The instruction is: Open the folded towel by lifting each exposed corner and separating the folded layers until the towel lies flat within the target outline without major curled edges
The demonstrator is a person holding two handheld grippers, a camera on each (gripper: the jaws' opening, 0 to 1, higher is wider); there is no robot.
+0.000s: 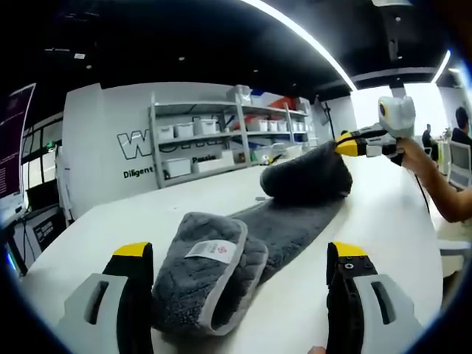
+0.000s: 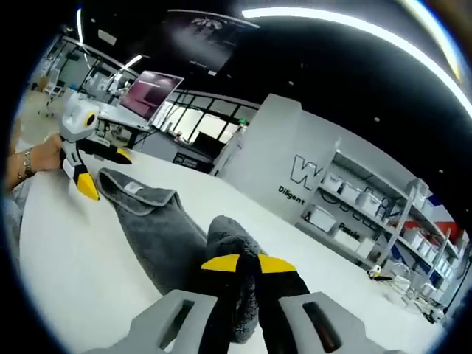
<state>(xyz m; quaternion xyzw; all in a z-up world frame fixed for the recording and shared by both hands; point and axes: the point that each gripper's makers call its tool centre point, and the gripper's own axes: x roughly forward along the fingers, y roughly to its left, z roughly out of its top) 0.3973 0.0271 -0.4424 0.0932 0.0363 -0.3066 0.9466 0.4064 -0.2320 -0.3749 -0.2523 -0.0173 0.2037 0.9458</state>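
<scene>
Because the grey towel (image 1: pixel 243 243) looks thick, soft and limp — likely to sag and drag, best pinched at a bound corner — it lies half-unfolded on the white table (image 1: pixel 133 221), the right gripper (image 2: pixel 247 263) clamped on its raised far end, the left gripper (image 1: pixel 240 258) wide open astride the folded, labelled near end

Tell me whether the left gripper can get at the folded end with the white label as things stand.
Probably yes: the left gripper is open, the towel's labelled fold lies between its jaws, nothing covering it.
</scene>
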